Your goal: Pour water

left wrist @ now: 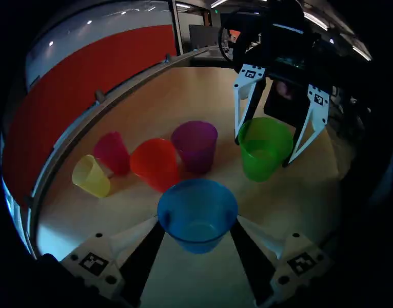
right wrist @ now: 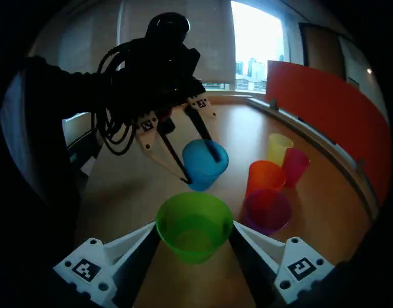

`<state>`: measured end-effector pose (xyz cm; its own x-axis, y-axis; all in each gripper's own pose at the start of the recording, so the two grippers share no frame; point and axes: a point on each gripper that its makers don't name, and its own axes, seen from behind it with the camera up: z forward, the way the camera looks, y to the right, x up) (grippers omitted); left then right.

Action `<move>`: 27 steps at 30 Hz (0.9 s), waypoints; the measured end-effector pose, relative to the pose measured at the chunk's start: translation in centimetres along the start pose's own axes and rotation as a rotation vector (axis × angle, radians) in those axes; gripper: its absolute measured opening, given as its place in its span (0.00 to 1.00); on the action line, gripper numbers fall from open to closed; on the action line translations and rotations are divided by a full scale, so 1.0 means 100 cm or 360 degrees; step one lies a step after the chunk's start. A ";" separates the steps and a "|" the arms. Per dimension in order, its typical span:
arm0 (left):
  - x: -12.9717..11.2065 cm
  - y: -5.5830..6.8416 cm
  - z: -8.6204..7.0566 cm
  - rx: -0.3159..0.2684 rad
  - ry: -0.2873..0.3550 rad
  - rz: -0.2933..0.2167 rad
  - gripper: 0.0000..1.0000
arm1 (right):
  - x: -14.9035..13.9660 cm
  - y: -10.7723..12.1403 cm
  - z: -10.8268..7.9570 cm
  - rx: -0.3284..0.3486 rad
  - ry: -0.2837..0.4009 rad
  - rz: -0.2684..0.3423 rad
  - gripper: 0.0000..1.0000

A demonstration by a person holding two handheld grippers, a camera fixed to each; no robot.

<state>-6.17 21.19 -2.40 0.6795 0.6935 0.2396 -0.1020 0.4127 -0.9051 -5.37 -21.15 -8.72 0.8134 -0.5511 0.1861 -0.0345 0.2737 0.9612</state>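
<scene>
Left gripper view | left hand-held gripper (left wrist: 197, 219) clamps blue cup (left wrist: 196, 238) | right hand-held gripper (right wrist: 194, 224) clamps green cup (right wrist: 194, 244)

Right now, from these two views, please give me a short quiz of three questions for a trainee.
1. True or false: the left gripper grips the blue translucent plastic cup.
2. What does the right gripper hold? A) a glass bottle B) the green translucent plastic cup C) a metal kettle
3. How many cups stand free on the light wooden table?

Key: 1 true. 2 B. 3 four: purple plastic cup, orange plastic cup, pink plastic cup, yellow plastic cup.
</scene>
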 end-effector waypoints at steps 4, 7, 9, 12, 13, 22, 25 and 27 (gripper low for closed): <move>-0.001 -0.001 0.003 -0.0011 0.0000 -0.0014 0.84 | -0.002 0.002 0.001 -0.0002 -0.0009 0.0001 0.91; -0.001 -0.002 0.005 -0.0010 0.0000 -0.0015 0.84 | -0.005 0.002 0.001 -0.0003 -0.0018 0.0001 0.91; -0.002 -0.003 0.007 -0.0009 0.0000 -0.0016 0.84 | -0.006 0.003 0.001 -0.0002 -0.0024 0.0002 0.91; -0.002 -0.004 0.009 -0.0010 0.0003 -0.0021 0.84 | -0.007 0.003 0.002 0.0000 -0.0029 0.0005 0.91; -0.002 -0.005 0.009 -0.0010 0.0005 -0.0025 0.84 | -0.008 0.004 0.002 0.0000 -0.0030 0.0005 0.91; -0.003 -0.007 0.012 -0.0012 0.0013 -0.0042 0.84 | -0.012 0.006 0.005 -0.0003 -0.0043 0.0011 0.91; -0.004 -0.006 0.014 -0.0016 0.0013 -0.0043 0.84 | -0.014 0.007 0.006 -0.0004 -0.0051 0.0012 0.91; -0.005 -0.007 0.014 -0.0016 0.0014 -0.0044 0.84 | -0.016 0.007 0.007 -0.0005 -0.0056 0.0013 0.91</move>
<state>-7.48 21.44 -1.42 0.6883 0.6767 0.2612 -0.0761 0.4254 -0.9018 -7.10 -20.57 -8.18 0.7920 -0.5764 0.2009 -0.0389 0.2809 0.9590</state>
